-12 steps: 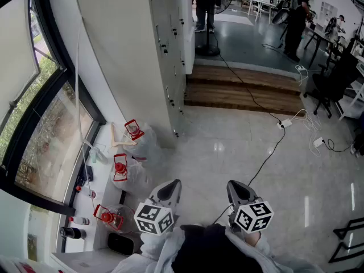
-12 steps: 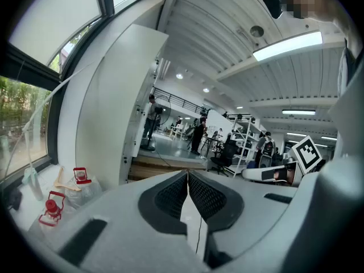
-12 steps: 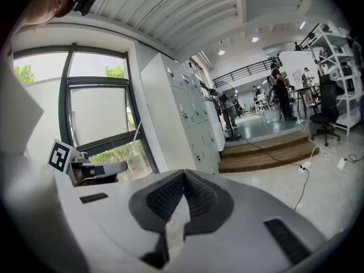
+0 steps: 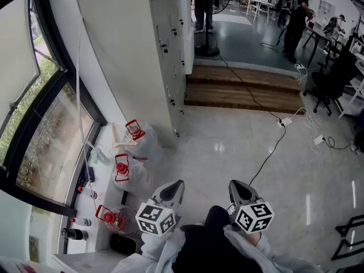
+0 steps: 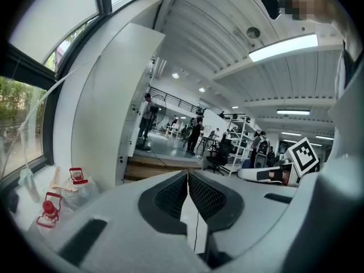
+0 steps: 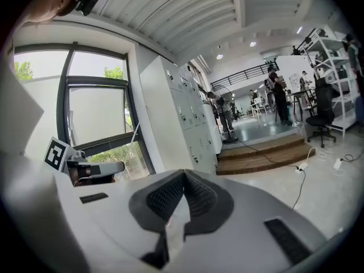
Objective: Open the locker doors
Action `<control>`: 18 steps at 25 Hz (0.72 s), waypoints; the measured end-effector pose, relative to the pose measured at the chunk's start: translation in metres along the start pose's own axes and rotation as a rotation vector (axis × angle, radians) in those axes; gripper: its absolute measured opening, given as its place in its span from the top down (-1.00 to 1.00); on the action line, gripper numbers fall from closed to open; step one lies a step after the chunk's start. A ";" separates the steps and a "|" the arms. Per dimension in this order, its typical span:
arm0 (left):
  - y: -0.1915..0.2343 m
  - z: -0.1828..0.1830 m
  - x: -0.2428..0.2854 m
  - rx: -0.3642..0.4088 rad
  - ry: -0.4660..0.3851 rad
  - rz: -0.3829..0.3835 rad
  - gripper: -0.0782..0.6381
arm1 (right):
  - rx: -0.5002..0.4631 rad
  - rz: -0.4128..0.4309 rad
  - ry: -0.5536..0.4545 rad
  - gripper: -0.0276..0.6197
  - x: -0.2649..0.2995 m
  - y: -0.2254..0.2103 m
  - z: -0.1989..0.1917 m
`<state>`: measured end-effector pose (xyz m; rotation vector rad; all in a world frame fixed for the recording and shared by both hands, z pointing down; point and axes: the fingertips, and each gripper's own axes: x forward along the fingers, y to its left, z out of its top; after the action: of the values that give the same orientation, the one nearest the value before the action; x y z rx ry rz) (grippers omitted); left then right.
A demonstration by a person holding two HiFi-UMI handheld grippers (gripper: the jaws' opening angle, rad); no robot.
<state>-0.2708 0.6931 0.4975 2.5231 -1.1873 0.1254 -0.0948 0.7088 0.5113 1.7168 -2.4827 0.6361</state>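
The pale tiled floor (image 4: 227,147) spreads out in front of the lockers (image 4: 169,50), a tall white bank whose blank side panel faces the window (image 4: 40,124). The doors (image 4: 173,75) run in stacked rows down the lockers' front, and every one that shows sits flush and closed. In the right gripper view the lockers (image 6: 190,124) rise ahead and slightly to the left. In the left gripper view the lockers (image 5: 108,112) stand to the left, side panel foremost. A wooden step (image 4: 244,87) crosses the floor just past the lockers' far end, and people (image 4: 296,16) stand beyond it.

Both hands are drawn in close to the body, well short of the lockers. White sleeves (image 4: 156,250) are bent at the bottom of the head view, and the marker cubes sit nearest the person. The left tool (image 4: 173,185) and the right tool (image 4: 236,186) are held side by side, level with each other, noses pointing forward over the floor on the lockers' door side. The left tool (image 5: 187,178) has its ribbed pads pressed together with nothing between them. The right tool (image 6: 183,178) is likewise closed tip to tip and empty.

Red lanterns (image 4: 134,129) sit on the sill against the lockers' blank side. A thin black cable (image 4: 267,155) trails across the floor from the step.
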 end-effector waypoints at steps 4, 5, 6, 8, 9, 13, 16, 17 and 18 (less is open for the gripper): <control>-0.004 -0.001 0.000 0.002 0.010 -0.011 0.74 | -0.006 -0.014 -0.003 0.91 -0.003 0.000 0.001; -0.005 -0.001 0.001 0.002 0.010 -0.016 0.74 | -0.017 -0.017 -0.003 0.91 -0.004 -0.001 0.002; -0.005 0.000 0.002 0.003 0.010 -0.018 0.74 | -0.027 -0.020 -0.003 0.91 -0.003 -0.002 0.003; -0.002 0.001 0.006 0.005 0.008 -0.016 0.74 | -0.026 -0.023 -0.007 0.91 0.002 -0.004 0.003; 0.000 0.001 0.008 0.004 0.006 -0.013 0.74 | -0.017 -0.026 -0.012 0.91 0.005 -0.006 0.004; 0.012 0.002 0.020 -0.010 0.007 -0.001 0.74 | -0.005 -0.042 -0.027 0.83 0.021 -0.016 0.008; 0.025 0.007 0.036 -0.023 0.009 0.014 0.74 | -0.001 -0.032 -0.014 0.55 0.041 -0.024 0.016; 0.028 0.011 0.043 -0.025 0.009 0.014 0.74 | -0.005 -0.029 -0.011 0.50 0.047 -0.027 0.020; 0.031 0.015 0.050 -0.023 0.009 0.012 0.74 | -0.012 -0.027 -0.011 0.42 0.053 -0.031 0.024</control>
<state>-0.2626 0.6333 0.5033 2.4931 -1.1936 0.1252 -0.0818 0.6443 0.5131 1.7512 -2.4611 0.6100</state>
